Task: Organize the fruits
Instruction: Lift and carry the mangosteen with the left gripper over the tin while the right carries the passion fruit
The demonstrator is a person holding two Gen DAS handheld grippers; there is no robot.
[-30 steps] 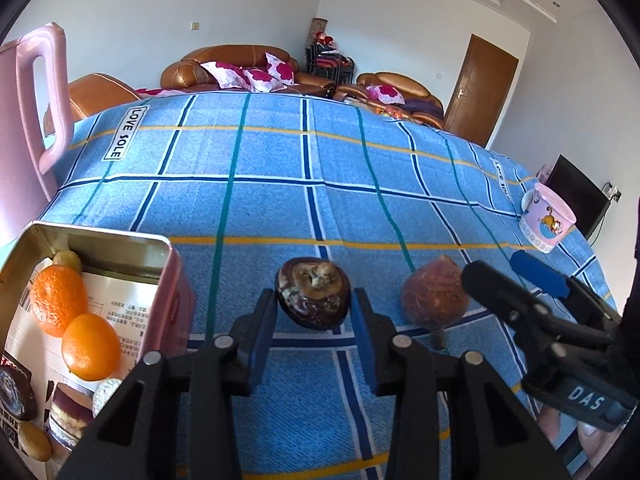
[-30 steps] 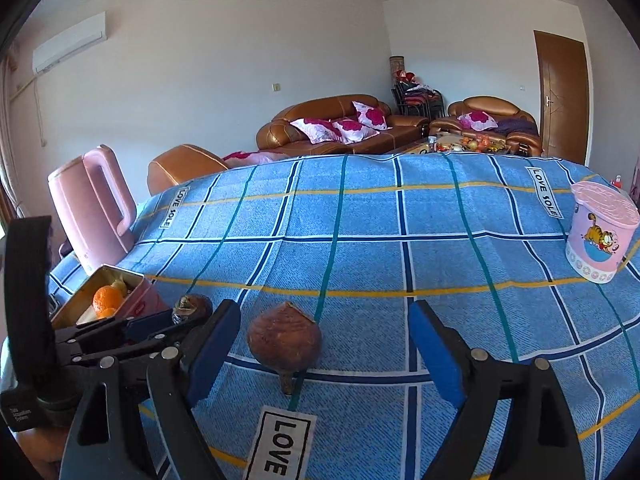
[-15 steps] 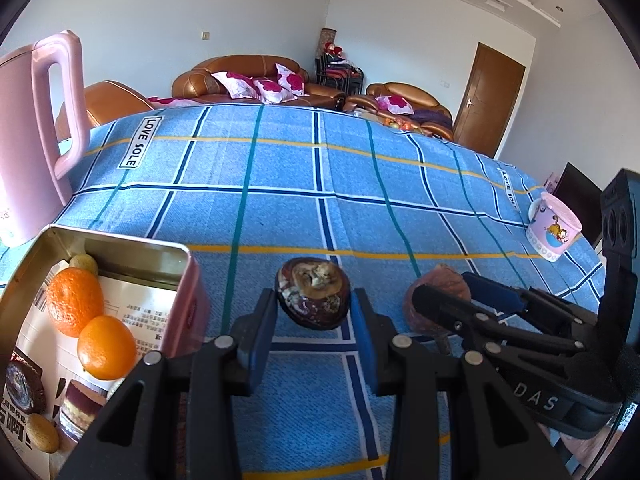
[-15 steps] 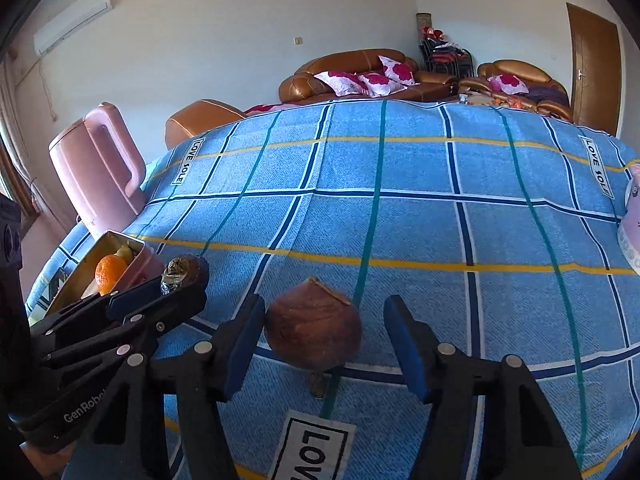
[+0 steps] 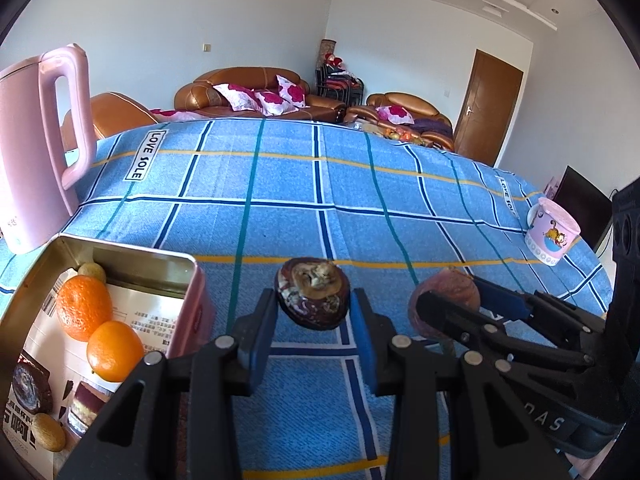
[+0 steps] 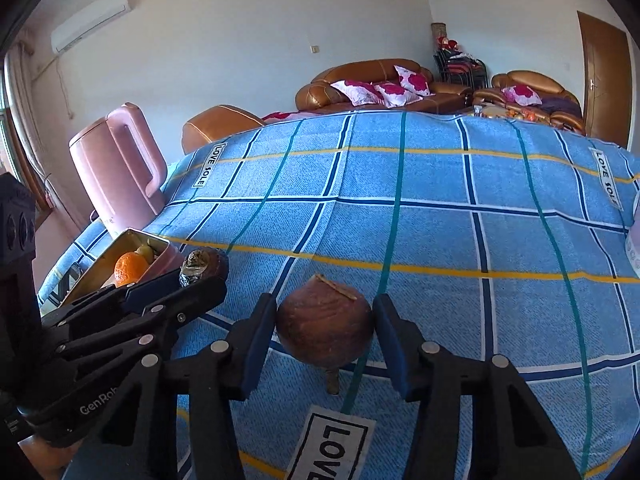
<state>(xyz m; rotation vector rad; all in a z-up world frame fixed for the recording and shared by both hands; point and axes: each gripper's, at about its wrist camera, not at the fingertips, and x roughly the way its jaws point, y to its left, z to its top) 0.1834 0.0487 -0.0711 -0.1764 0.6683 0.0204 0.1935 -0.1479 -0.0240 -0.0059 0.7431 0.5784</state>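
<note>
The left gripper (image 5: 312, 326) was clamped on the dark mottled fruit (image 5: 313, 298), both blue pads pressed to its sides, the fruit just above the blue checked cloth (image 5: 280, 208) on the surface. Right beside it sat the open pink tin (image 5: 192, 292), already loaded: two oranges (image 5: 84, 307), a small pale round fruit (image 5: 92, 273) in the far corner, more dark and tan pieces at the near end.

Over on the other side, the right gripper (image 6: 325, 340) was closing in on the reddish-brown round fruit (image 6: 325, 330), stem pointing down at the cloth. The left pad was touching its flank, while the right pad sat just at the skin; whether that one was pressing, I couldn't tell. The two grippers worked close together, side by side.

A tall pink kettle (image 5: 36, 148) stood beyond the tin, and a pink cartoon cup (image 5: 552, 230) stood far off to the right.
</note>
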